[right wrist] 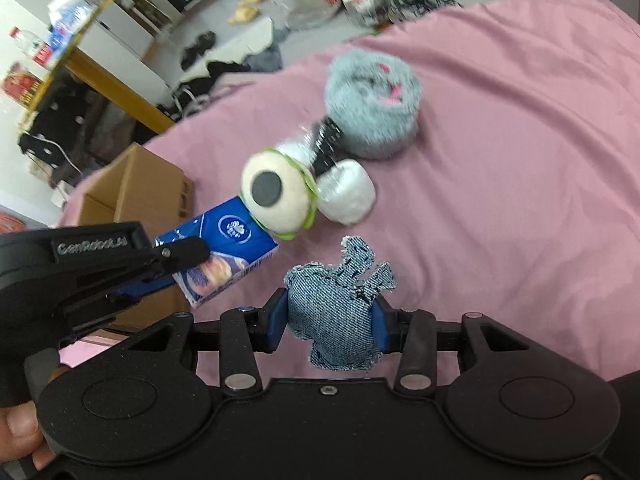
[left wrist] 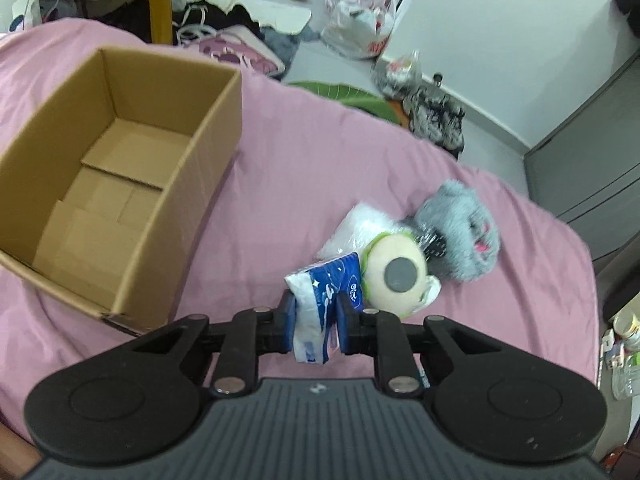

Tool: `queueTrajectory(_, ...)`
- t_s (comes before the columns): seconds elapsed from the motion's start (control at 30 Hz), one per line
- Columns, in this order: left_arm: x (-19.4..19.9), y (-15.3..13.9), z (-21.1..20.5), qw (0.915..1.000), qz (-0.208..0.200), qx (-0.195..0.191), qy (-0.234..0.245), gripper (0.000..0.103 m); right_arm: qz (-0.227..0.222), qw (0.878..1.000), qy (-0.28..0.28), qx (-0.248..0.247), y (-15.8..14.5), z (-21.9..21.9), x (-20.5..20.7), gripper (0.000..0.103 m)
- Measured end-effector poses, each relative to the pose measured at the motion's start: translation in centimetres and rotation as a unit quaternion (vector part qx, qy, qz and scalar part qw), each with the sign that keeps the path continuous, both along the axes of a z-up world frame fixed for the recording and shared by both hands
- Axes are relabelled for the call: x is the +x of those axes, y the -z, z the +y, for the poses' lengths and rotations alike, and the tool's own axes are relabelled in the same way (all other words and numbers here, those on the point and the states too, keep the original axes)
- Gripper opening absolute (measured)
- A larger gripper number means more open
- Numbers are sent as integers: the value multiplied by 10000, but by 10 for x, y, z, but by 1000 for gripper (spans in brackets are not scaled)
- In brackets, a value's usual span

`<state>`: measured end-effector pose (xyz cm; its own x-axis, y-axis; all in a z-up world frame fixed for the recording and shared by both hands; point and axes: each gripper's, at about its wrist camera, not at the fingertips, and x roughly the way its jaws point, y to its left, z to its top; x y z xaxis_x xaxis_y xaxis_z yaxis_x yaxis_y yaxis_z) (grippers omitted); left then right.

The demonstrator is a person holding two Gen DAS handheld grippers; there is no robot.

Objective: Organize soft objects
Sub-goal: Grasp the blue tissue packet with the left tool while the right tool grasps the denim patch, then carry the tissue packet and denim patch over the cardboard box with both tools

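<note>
On the bed (left wrist: 304, 168), a cardboard box (left wrist: 116, 184) is set to the left. To its right, a round plush (left wrist: 396, 276), a wrapped bundle (left wrist: 360, 228) and a furry toy (left wrist: 464, 236) are clustered, touching.

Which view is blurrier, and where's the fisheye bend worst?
Right wrist view: motion smear on the grey plush and the room behind, while the denim toy in the right claw stays sharp. Left wrist view: milder blur on the tissue pack in the left claw; cardboard box edges bow near the frame's rim.
</note>
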<state>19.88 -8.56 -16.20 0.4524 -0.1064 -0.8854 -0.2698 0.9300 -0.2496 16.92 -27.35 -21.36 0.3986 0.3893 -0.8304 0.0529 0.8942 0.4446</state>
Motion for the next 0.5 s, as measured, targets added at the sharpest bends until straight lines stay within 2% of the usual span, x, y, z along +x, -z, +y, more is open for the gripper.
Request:
queueTrajectory(0.23,-15,-31,10,9991,-397,-57,-114,19,-454,9977,102,490,-10,-4,-1,42)
queueTrajectory(0.5,-27,-55,30,9974,-700,-103,-167,19,-1141,9911,-42,683,-25,2,-4,42)
